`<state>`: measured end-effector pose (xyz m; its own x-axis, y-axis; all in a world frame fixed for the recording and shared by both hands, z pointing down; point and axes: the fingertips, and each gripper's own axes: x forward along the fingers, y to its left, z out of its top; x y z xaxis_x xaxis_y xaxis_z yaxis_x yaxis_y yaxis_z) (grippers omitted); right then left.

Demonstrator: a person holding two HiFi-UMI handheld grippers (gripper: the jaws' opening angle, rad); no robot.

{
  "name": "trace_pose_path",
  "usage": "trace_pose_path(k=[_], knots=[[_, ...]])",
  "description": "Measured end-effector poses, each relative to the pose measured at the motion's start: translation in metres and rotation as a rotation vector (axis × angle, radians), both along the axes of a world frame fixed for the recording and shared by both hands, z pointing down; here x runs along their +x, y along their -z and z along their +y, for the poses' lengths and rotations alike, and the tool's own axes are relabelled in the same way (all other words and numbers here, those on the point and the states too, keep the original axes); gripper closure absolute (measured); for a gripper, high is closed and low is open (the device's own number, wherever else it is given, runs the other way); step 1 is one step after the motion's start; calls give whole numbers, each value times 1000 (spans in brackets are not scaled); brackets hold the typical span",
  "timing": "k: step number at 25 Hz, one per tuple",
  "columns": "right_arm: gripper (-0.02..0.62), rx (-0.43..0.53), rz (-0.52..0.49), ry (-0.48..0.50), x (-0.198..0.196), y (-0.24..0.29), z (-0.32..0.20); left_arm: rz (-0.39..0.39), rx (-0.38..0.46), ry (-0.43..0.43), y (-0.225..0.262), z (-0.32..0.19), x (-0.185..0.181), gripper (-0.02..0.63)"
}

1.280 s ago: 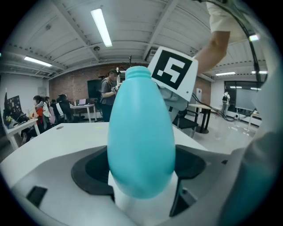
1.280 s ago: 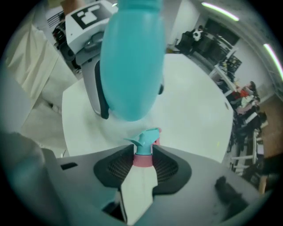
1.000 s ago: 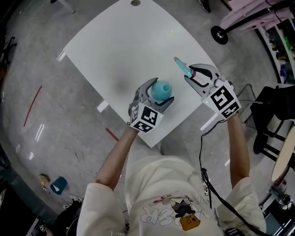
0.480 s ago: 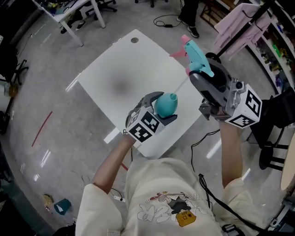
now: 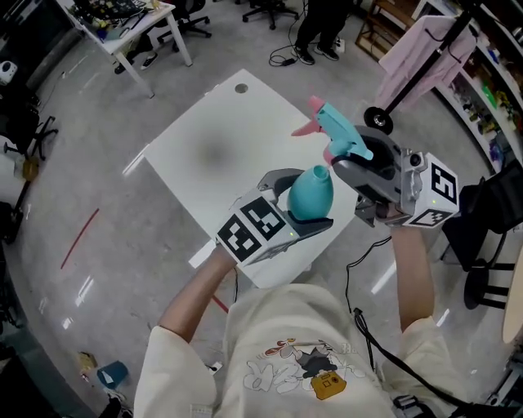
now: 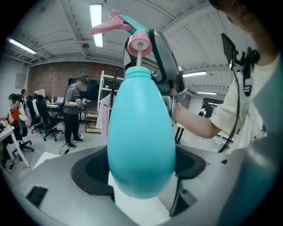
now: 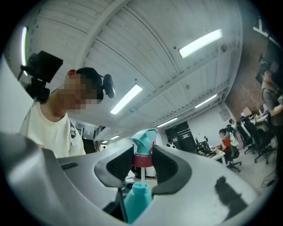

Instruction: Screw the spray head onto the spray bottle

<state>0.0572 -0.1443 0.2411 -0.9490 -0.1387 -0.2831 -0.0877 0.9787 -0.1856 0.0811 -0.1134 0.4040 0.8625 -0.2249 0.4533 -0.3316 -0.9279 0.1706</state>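
Grey concrete floor (image 5: 98,269) all round, workshop setting. White table (image 5: 204,155) sits below the grippers, with a round hole (image 5: 240,88) near its far corner. Both grippers are held in the air over the table's near right edge, close under the head camera and well clear of the top.

Left gripper (image 5: 302,202): jaws clamped on the belly of the teal spray bottle (image 6: 140,132), neck up. Right gripper (image 7: 143,160): jaws pinching the pink collar (image 6: 139,44) of the spray head (image 5: 337,131), pink trigger pointing away over the table. Dip tube (image 6: 139,60) runs down into the bottle neck. The collar sits just above the neck, with a short run of tube showing between them.

Around:
- Second white desk (image 5: 135,24) far left.
- Standing person (image 5: 315,24) and office chairs beyond the table.
- Pink garment (image 5: 417,57) on a wheeled rack, far right.
- Dark chair (image 5: 490,212) close by the right arm.
- Black cable (image 5: 348,273) hangs below the right gripper, past the table edge.
- Red line (image 5: 79,237) on the floor at left.

Open tabletop stretches ahead and to the left. The right side is tighter, with the rack and chair near.
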Motion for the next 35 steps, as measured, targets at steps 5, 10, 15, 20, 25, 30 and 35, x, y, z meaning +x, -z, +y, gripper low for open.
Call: trace_pose_path(k=[5,10,15,20,25,30,35], knots=[[462,-69,-28,261,8,2,31,29,-33,-172,40,37,14,201],[462,-46,2,435,2,13,44,4,-66,-243,54,51,7,201],[462,-2,65,477,-1,15,48,-30,-57,-214,53,47,5,201],[462,55,117,450,0,12,45,-62,-23,-168,47,36,5,201],[462,74,106,422,2,10,42,-65,-11,-141,45,33,10,201],[462,79,104,421,-8,8,35,-45,12,-113,49,22,2,201],[462,62,64,440,-1,16,36,-11,9,-104,59,23,10,201]])
